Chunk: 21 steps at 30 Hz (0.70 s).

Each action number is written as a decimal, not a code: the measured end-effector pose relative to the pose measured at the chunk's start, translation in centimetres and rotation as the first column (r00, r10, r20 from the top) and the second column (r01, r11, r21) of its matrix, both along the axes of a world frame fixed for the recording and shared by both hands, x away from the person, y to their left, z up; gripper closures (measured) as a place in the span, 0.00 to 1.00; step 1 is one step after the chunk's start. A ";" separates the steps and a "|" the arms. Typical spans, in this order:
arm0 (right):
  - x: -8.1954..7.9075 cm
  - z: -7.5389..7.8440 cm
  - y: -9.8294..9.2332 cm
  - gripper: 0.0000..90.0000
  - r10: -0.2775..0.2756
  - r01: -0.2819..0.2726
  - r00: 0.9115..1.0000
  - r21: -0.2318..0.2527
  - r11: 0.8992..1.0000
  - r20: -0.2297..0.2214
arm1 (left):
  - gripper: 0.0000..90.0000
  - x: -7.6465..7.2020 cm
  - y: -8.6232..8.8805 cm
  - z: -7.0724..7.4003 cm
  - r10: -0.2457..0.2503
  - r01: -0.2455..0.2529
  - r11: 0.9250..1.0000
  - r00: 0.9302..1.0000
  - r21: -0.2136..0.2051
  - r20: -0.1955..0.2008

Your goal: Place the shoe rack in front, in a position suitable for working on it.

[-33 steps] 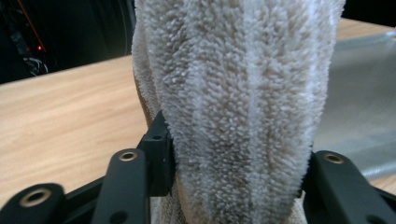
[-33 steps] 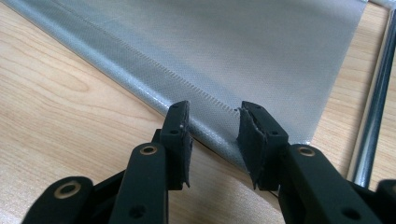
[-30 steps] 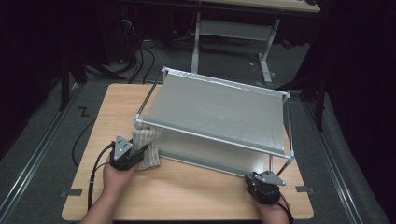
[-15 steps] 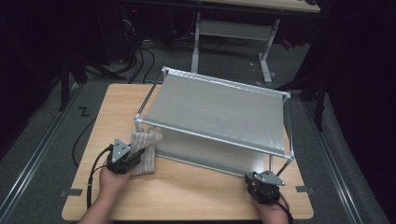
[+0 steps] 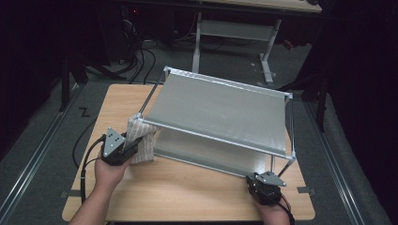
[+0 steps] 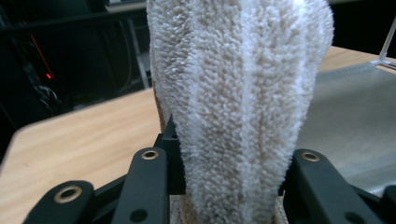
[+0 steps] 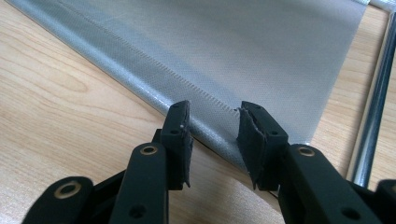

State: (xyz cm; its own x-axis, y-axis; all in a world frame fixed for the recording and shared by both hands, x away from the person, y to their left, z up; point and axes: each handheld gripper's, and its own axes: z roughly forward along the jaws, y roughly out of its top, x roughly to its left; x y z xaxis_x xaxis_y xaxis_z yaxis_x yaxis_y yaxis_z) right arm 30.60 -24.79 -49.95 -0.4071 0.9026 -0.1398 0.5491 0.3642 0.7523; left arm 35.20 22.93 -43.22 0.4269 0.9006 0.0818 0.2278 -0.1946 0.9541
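Note:
A folded beige towel with pale stripes (image 5: 143,139) (image 6: 243,107) stands upright in my left gripper (image 5: 135,146), at the front left corner of a metal-framed rack (image 5: 220,105). The left jaws have just been closing and press on the towel's sides. The rack has two grey fabric shelves. My right gripper (image 5: 263,178) (image 7: 212,128) rests on the table at the rack's front right corner. It is open with nothing between its pads, and points at the edge of the lower shelf (image 7: 233,51).
The rack takes up most of the wooden table (image 5: 187,192). A chrome post of the rack (image 7: 373,107) stands just right of my right gripper. Cables and another table's legs (image 5: 197,42) lie on the dark floor beyond.
My left gripper has tightened on the towel and lifted it a little off the table. The right gripper has stayed still.

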 end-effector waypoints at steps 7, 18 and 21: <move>0.0 0.0 0.0 0.71 0.000 0.000 1.000 -0.003 1.000 0.001 | 0.69 1.1 0.0 -3.6 -0.008 0.011 1.000 0.989 0.023 -0.149; -0.1 0.0 0.1 0.71 -0.001 0.001 1.000 -0.006 1.000 0.003 | 0.72 1.6 0.0 -6.6 0.019 0.020 0.994 0.936 0.105 -0.351; -0.1 0.0 0.0 0.72 0.007 -0.007 1.000 -0.009 1.000 0.006 | 0.72 0.9 0.6 -6.3 0.019 0.022 0.994 0.935 0.111 -0.354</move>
